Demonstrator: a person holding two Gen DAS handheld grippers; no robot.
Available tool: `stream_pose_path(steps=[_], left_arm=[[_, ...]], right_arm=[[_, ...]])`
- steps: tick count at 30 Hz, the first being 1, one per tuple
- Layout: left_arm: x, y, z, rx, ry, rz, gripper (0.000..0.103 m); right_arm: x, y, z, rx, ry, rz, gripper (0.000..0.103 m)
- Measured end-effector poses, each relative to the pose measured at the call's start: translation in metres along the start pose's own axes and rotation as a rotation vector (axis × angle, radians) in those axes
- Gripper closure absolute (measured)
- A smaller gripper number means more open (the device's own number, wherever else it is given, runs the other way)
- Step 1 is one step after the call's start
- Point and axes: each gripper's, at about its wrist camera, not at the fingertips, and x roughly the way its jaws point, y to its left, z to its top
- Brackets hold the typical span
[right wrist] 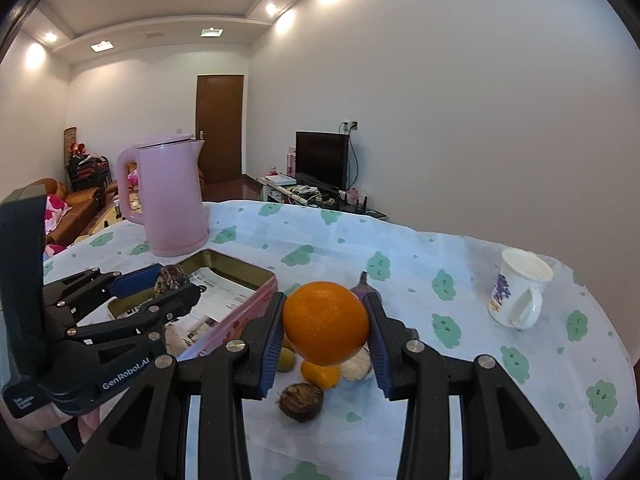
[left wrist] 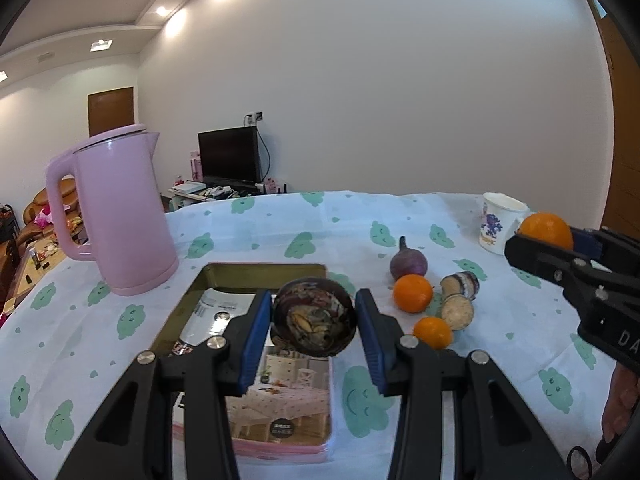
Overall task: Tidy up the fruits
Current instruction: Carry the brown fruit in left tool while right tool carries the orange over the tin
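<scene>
My left gripper [left wrist: 314,322] is shut on a dark brown round fruit [left wrist: 314,316] and holds it above the open pink tin [left wrist: 244,272]. The right wrist view shows that gripper [right wrist: 172,280] over the tin [right wrist: 240,312]. My right gripper [right wrist: 326,326] is shut on a large orange [right wrist: 326,322] held above the table; it also shows in the left wrist view [left wrist: 546,229]. On the cloth lie two small oranges [left wrist: 413,293], a purple onion-like bulb [left wrist: 408,262], two cut pale pieces [left wrist: 458,310] and another brown fruit [right wrist: 301,401].
A pink kettle [left wrist: 120,216] stands behind the tin at the left. A white printed mug [right wrist: 518,294] stands at the right near the table edge. The table has a white cloth with green prints [left wrist: 280,232]. A printed sheet lies inside the tin.
</scene>
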Motion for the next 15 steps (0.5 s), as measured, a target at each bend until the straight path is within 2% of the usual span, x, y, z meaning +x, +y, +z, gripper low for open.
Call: stream_pose_path(steps=[15], left_arm=[[0.005, 0.03, -0.005, -0.032, 0.017, 0.053, 0.058]], right_arm=[[0.015, 0.027, 0.013, -0.032, -0.008, 0.048, 0.063]])
